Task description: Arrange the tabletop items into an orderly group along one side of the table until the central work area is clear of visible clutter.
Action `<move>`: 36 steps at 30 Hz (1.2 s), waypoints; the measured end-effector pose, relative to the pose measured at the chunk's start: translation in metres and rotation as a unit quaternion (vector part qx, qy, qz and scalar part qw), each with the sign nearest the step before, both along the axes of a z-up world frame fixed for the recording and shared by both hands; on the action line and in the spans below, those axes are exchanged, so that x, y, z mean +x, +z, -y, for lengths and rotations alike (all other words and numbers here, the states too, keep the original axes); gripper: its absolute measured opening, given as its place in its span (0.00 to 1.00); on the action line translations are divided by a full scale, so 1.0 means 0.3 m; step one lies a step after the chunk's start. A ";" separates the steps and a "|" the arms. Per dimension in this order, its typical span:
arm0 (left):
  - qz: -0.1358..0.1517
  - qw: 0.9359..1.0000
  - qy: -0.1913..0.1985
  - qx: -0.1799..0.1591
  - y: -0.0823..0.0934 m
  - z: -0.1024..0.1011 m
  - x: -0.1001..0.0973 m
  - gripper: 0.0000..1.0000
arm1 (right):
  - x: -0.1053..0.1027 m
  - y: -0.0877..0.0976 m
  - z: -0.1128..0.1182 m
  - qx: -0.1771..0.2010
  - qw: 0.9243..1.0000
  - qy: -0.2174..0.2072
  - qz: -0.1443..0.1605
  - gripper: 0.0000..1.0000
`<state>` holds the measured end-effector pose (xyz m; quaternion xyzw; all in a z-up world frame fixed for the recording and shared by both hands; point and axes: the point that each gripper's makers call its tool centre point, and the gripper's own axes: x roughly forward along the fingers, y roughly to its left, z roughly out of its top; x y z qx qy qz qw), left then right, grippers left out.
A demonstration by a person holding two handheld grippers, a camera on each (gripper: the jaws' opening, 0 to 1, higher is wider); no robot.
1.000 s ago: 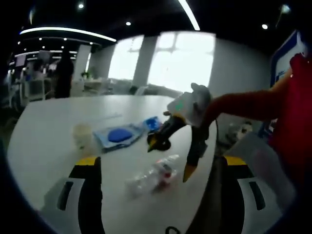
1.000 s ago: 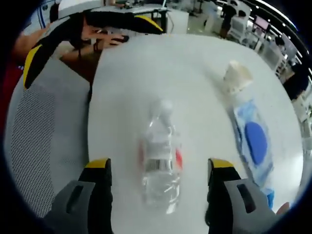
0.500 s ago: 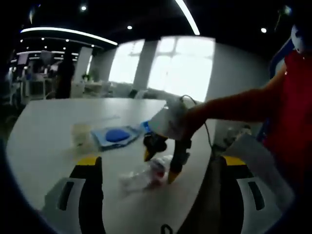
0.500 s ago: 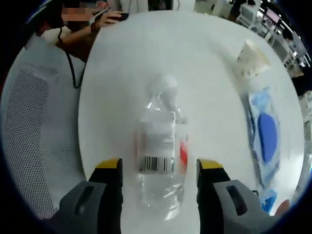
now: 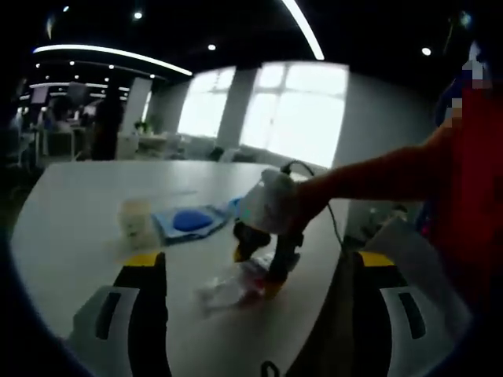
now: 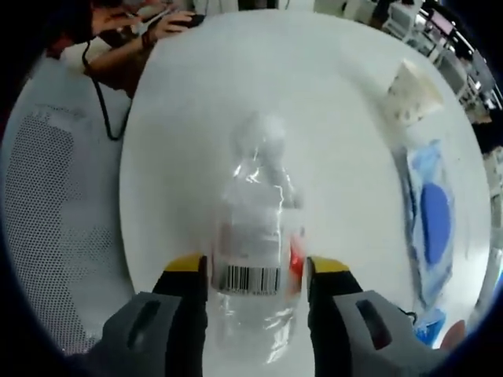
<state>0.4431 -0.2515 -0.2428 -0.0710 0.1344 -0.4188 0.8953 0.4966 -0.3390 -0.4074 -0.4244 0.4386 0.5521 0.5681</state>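
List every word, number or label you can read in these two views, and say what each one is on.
No text is legible.
Clear plastic bottle, lying on the white table between the right gripper's jaws: its label carries a barcode and a red patch, but digits and wording are too blurred to read.
Blue-and-white packet: no print can be made out.
Paper cup: a faint pattern, unreadable.
Left gripper view: too blurred for any text.
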 end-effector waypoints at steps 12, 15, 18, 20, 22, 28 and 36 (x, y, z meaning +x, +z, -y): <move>-0.001 1.000 -0.001 -0.001 0.001 0.006 0.001 0.94 | 0.004 -0.002 0.007 -0.006 1.000 0.002 0.004 0.44; -0.001 1.000 -0.001 -0.001 0.001 0.005 0.003 0.93 | 0.004 0.000 0.007 -0.005 1.000 0.003 0.005 0.43; -0.002 1.000 -0.001 0.000 -0.001 0.003 0.004 0.93 | 0.006 0.002 0.006 0.001 1.000 -0.002 0.005 0.42; -0.004 1.000 -0.002 0.002 -0.004 0.003 0.005 0.93 | 0.008 0.002 0.006 0.004 1.000 -0.007 0.003 0.42; -0.005 1.000 -0.003 0.003 -0.005 0.005 0.005 0.93 | 0.008 0.003 0.005 0.006 1.000 -0.008 0.004 0.41; -0.005 1.000 -0.006 0.006 -0.004 0.008 0.014 0.92 | 0.011 0.008 0.003 0.014 1.000 -0.011 0.006 0.41; -0.010 1.000 -0.011 0.011 -0.014 0.016 0.017 0.91 | 0.021 0.025 0.007 0.045 0.999 -0.025 0.000 0.40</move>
